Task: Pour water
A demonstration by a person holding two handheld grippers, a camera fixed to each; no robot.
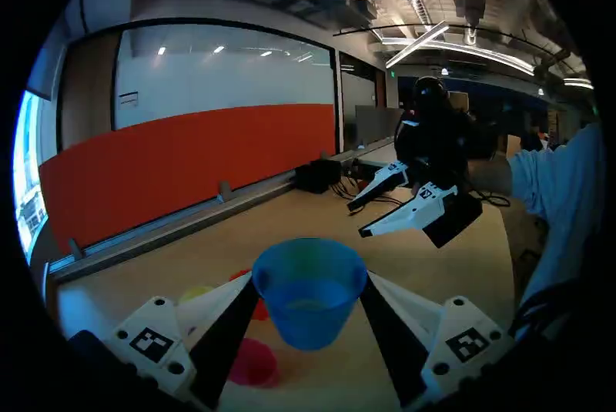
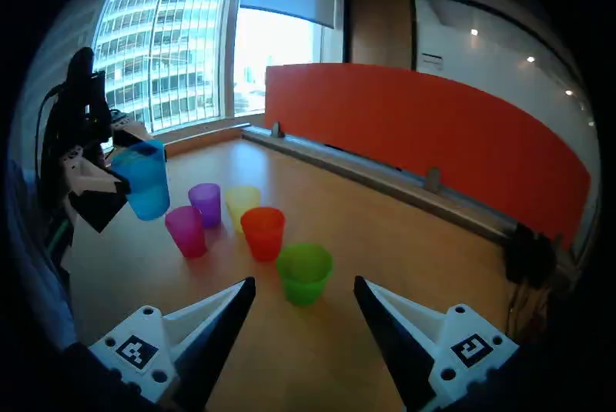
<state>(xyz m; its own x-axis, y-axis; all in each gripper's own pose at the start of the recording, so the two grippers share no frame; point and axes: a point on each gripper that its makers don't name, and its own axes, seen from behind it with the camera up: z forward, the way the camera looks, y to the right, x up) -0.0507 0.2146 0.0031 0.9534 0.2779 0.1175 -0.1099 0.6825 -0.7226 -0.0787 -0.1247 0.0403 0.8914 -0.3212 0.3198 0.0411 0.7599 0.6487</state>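
Note:
My left gripper (image 1: pixel 308 283) is shut on a translucent blue cup (image 1: pixel 309 293) with some water in it, held upright above the wooden table (image 1: pixel 431 258). In the right gripper view the same blue cup (image 2: pixel 146 179) hangs at the far left in the left gripper (image 2: pixel 115 181). On the table stand a magenta cup (image 2: pixel 187 231), a purple cup (image 2: pixel 205 204), a yellow cup (image 2: pixel 242 202), an orange cup (image 2: pixel 263 232) and a green cup (image 2: pixel 304 273). My right gripper (image 2: pixel 304 283) is open, just short of the green cup. The right gripper (image 1: pixel 356 219) hovers beyond the blue cup.
An orange partition (image 2: pixel 431 131) with a rail runs along the table's far side. Black cables and a box (image 1: pixel 319 175) lie at the table's end. A person's light-blue sleeve (image 1: pixel 558 181) is at the right. Under the blue cup, the magenta cup (image 1: pixel 254 363) peeks out.

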